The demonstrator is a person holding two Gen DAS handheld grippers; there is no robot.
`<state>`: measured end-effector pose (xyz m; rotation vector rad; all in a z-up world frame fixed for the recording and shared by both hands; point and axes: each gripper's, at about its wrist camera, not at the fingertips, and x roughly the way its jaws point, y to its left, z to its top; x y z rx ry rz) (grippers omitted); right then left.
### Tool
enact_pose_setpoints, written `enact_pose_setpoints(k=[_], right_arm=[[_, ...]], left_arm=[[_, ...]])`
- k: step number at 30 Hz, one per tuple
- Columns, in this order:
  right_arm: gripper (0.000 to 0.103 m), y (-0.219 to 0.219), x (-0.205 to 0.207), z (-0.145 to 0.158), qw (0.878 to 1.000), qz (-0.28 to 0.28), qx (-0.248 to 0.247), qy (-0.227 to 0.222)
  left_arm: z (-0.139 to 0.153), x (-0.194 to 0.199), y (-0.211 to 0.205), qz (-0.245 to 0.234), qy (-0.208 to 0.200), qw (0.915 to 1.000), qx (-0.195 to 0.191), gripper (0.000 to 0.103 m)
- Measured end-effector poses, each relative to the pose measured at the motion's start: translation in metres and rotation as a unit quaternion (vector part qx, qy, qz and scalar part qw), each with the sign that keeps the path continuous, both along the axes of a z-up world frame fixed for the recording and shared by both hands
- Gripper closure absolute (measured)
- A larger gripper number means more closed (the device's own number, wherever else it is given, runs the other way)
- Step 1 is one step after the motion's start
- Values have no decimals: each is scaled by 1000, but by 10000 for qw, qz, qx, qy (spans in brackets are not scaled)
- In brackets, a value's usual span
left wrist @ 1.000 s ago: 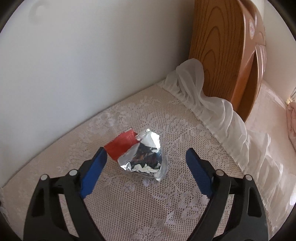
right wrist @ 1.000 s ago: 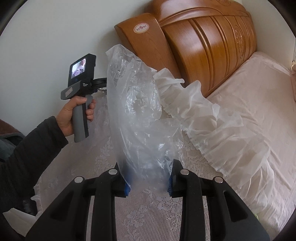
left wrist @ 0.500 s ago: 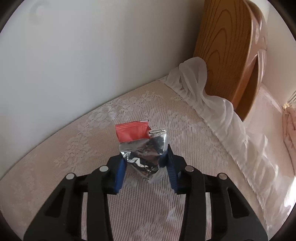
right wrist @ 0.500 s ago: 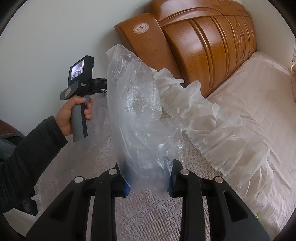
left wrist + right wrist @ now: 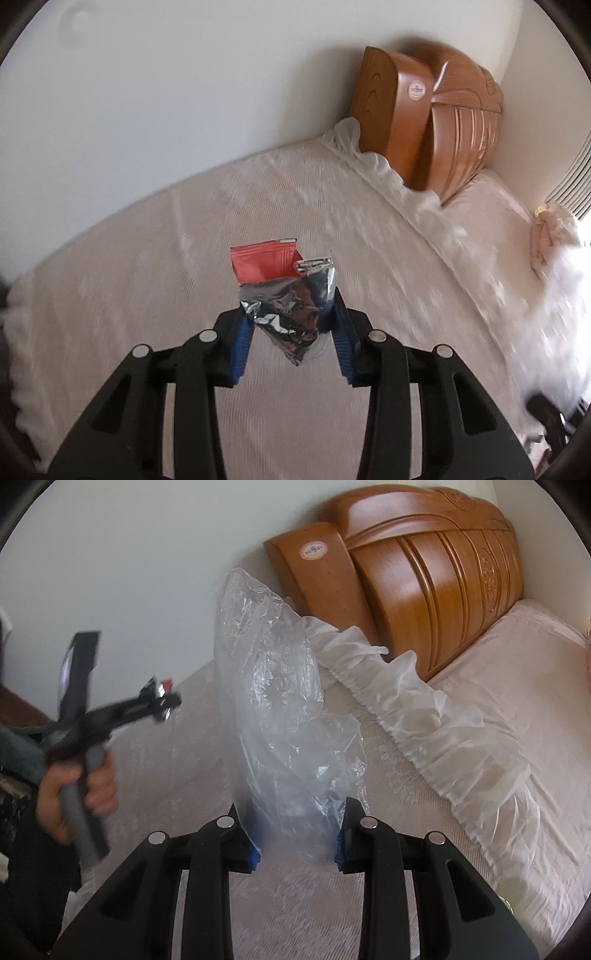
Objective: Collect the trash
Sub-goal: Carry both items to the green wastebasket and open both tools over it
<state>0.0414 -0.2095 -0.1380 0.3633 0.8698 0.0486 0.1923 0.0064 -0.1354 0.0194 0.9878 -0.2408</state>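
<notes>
My left gripper (image 5: 290, 332) is shut on a crumpled silver foil wrapper with a red flap (image 5: 288, 295) and holds it up above the lace-covered surface (image 5: 147, 266). My right gripper (image 5: 297, 843) is shut on a clear plastic bag (image 5: 280, 709), which stands upright over the same surface. The left gripper also shows in the right wrist view (image 5: 162, 701), blurred, at the left, held in a hand, with the wrapper's red and silver at its tip. It is apart from the bag.
A wooden headboard (image 5: 424, 576) stands against the white wall. A white ruffled trim (image 5: 424, 705) runs along the edge between the lace surface and the pink bed (image 5: 517, 657). A pink bundle (image 5: 554, 232) lies at the far right.
My left gripper closed on the foil wrapper and lifted it off the lace surface, rising and pulling back. The right gripper with the bag stayed nearly still.
</notes>
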Motion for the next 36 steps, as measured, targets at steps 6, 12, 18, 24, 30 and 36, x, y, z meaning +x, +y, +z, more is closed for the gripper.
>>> enact_pose_setpoints(k=[6,12,18,24,30,36], right_arm=[[73,12,-37,9,9998,191,32,-67],[73,11,-80,11,9995,326,-8,-25],[73,-6,-116,11,9998,175,-22,24],[73,-41,-167,11,9992,-370,-155,13],[73,-98,-236,-31,9884,-1254,-494,695],[73,-157,-267,-148,9618,-1985,-284,1863]], left_arm=[[25,-94,24,107,116,9999,-27,65],[30,-161,19,-55,209,9998,22,65],[27,-205,-11,-474,253,9986,3,65],[32,-235,-57,-1137,187,9933,13,65],[30,-265,-108,-1855,218,9824,-48,65],[27,-297,-149,-2462,215,9689,137,65]])
